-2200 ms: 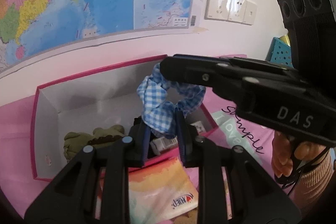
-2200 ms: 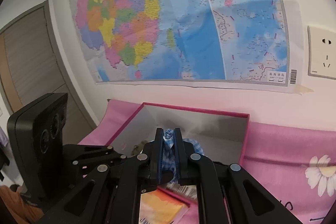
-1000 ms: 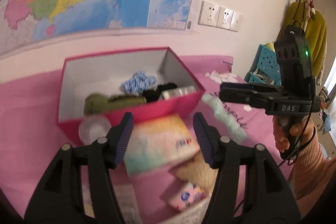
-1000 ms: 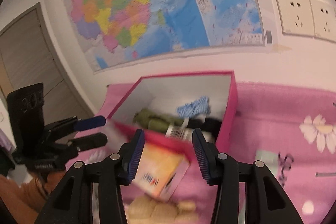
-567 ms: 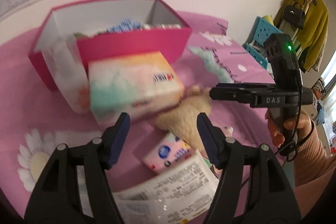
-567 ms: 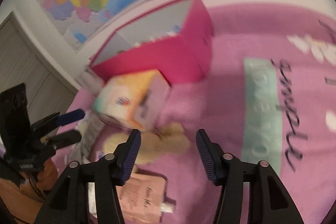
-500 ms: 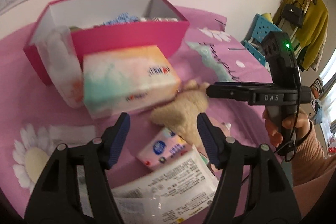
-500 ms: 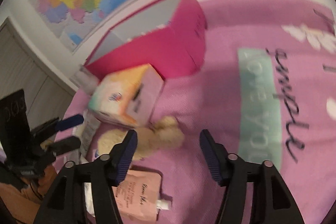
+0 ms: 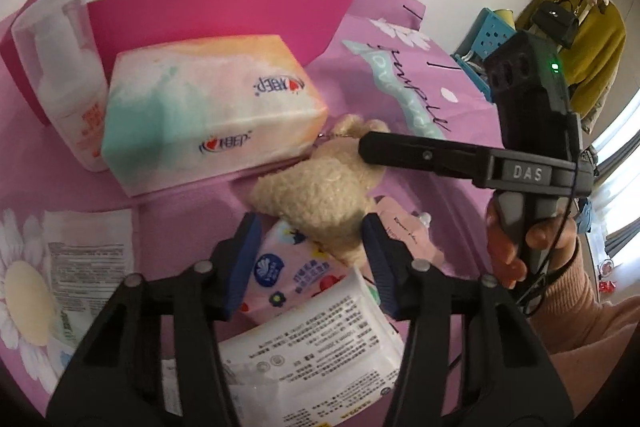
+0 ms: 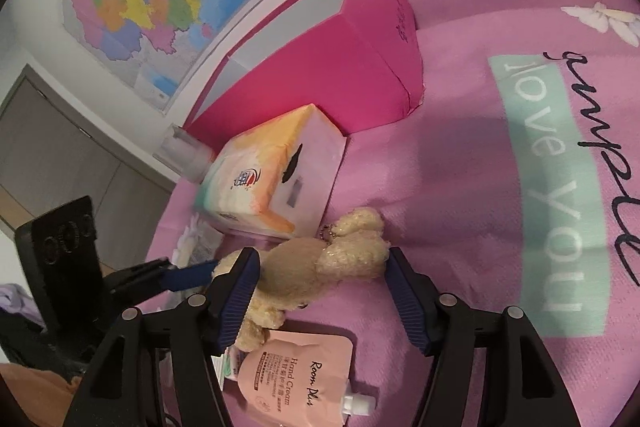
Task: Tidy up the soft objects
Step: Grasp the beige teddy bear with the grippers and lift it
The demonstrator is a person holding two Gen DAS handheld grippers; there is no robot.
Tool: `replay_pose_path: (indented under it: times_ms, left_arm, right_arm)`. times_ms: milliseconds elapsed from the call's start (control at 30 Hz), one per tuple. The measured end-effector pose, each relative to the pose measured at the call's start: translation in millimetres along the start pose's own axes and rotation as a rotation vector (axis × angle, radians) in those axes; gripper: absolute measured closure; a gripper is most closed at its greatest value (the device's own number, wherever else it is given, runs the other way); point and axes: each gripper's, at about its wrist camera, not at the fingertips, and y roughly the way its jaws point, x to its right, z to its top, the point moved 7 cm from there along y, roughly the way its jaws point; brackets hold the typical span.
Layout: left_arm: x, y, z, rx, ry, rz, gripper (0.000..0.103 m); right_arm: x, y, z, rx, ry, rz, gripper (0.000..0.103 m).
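- Change noted: a moment ago both grippers hung above the open magenta cardboard box (image 9: 224, 7), where the blue checked scrunchie had just been left. Both have since come down over the loose items on the pink printed bedspread (image 10: 460, 187). In the inspector's judgement the scrunchie is stowed and the next soft item is now being taken up.
- Left gripper (image 9: 310, 259): jaws apart and closing. The lower body of the cream fleecy plush bear (image 9: 320, 195) lies between the blue pads; no pad is seen pressing on it yet.
- Right gripper (image 10: 320, 291): jaws apart and closing slightly, straddling the bear's middle. Contact of the left-hand pad with the plush cannot be confirmed.
- Position: the bear lies flat on the bedspread, touching the near corner of the pastel soft-pack tissue brick (image 9: 208, 111), which sits at about 10 o'clock from it in the left wrist view. The box stands beyond, at 11 o'clock.
- Beneath and beside the bear: a pink wet-wipe packet (image 9: 288, 275) at 7 o'clock and a pink hand-cream pouch (image 10: 300, 375) at 4 o'clock.
- Appearance: curly pale-beige pile, a small metal chain (image 10: 330, 231) near the head, limp and easily squashed. Judged risk: the wipe packet being pinched along with it.
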Motion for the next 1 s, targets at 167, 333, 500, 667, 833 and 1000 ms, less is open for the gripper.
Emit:
replay_pose_path:
  times_ms: [167,333,500,667,833,1000]
  left_arm:
    - [2.4,0.7,0.5,-0.001,-0.002,-0.027,0.055]
    - [2.6,1.6,0.2,-0.012,-0.008,-0.046,0.056]
    - [3.9,1.1,3.1,-0.01,-0.021,-0.059,0.056]
    - [11.6,-8.6,6.1,0.021,0.001,-0.071,0.058]
    - [17.1,-21.1,11.3,0.056,0.017,-0.069,0.058]
    - [18.5,-33.0,15.4,0.092,0.02,-0.064,0.058]
  right_arm:
    - [-4.5,-6.0,-0.5,0.017,-0.036,0.008,0.064]
    - [-7.0,-13.4,0.8,0.042,-0.085,-0.046,0.082]
    - [-18.1,-17.3,-1.3,0.071,-0.131,-0.071,0.083]
    - [-26.2,-28.2,1.5,0.103,-0.148,-0.056,0.083]
    - [-34.1,-40.2,4.9,0.138,-0.165,-0.054,0.084]
    - [-43.7,-49.7,9.0,0.163,-0.181,-0.041,0.084]
